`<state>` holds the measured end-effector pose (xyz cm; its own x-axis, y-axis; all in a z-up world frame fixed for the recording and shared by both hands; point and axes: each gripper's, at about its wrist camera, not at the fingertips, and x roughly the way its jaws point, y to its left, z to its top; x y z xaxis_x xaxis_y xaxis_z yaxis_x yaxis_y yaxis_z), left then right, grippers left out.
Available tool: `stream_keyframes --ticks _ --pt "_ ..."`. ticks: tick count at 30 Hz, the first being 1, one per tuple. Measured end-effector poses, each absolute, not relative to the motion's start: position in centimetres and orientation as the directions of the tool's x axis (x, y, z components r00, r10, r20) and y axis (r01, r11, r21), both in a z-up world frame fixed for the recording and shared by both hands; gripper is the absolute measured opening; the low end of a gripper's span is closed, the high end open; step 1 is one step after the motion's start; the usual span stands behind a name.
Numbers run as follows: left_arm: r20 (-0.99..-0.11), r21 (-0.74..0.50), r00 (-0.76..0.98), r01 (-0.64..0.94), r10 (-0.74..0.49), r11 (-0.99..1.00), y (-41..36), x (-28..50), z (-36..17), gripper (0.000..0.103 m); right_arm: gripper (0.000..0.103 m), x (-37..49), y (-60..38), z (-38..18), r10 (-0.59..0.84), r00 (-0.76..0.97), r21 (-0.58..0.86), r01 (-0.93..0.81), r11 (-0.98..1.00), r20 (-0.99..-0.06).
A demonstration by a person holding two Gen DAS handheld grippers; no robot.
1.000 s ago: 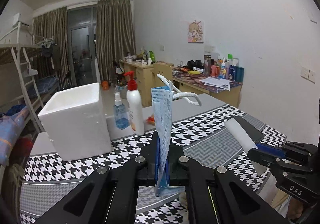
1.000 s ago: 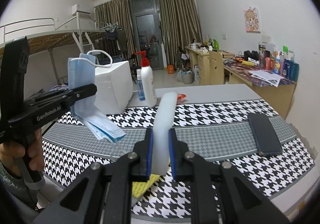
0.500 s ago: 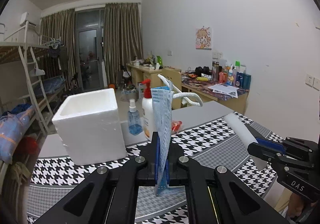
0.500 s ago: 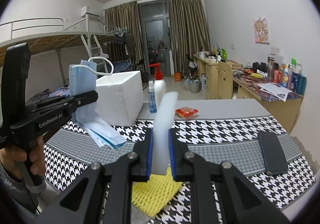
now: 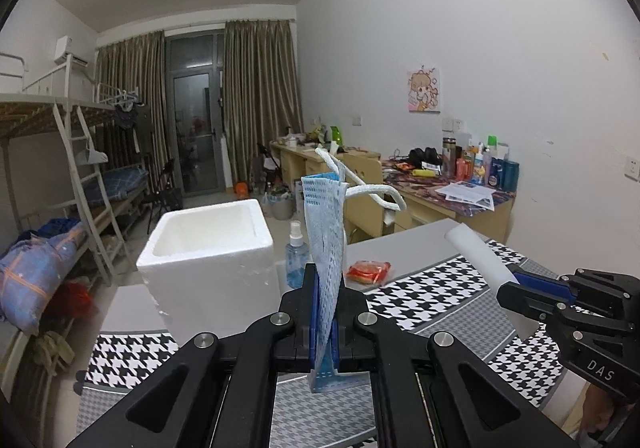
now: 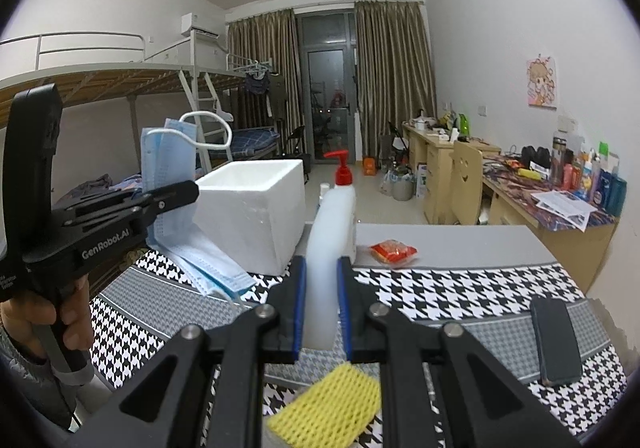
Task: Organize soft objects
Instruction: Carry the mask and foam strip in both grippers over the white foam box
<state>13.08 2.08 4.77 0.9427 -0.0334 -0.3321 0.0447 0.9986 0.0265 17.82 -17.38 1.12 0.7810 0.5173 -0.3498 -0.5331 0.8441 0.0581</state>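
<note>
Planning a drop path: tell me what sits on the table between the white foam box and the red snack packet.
The right wrist view shows a pump bottle there; the left wrist view shows a blue spray bottle.

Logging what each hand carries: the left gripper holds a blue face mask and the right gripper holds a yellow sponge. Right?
Not quite. The right gripper is clamped on a white foam piece, as the right wrist view shows; the yellow sponge lies below it. The left gripper does hold the blue face mask.

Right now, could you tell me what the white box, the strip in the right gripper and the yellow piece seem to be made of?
White box: looks like expanded polystyrene, matte, with thick walls and crumbly, pitted edges. White strip in the right gripper: probably soft packing foam, smooth, faintly translucent. Yellow piece: apparently foam netting, with an open diamond mesh.
</note>
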Motion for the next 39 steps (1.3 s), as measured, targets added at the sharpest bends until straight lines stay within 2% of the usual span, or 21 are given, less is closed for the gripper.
stream_keyframes --ticks 39 --pt "-0.266 0.029 0.961 -0.077 0.082 0.997 7.2 15.0 7.3 0.005 0.018 20.4 -11.6 4.7 0.563 0.777 -0.001 -0.587 0.809 -0.281"
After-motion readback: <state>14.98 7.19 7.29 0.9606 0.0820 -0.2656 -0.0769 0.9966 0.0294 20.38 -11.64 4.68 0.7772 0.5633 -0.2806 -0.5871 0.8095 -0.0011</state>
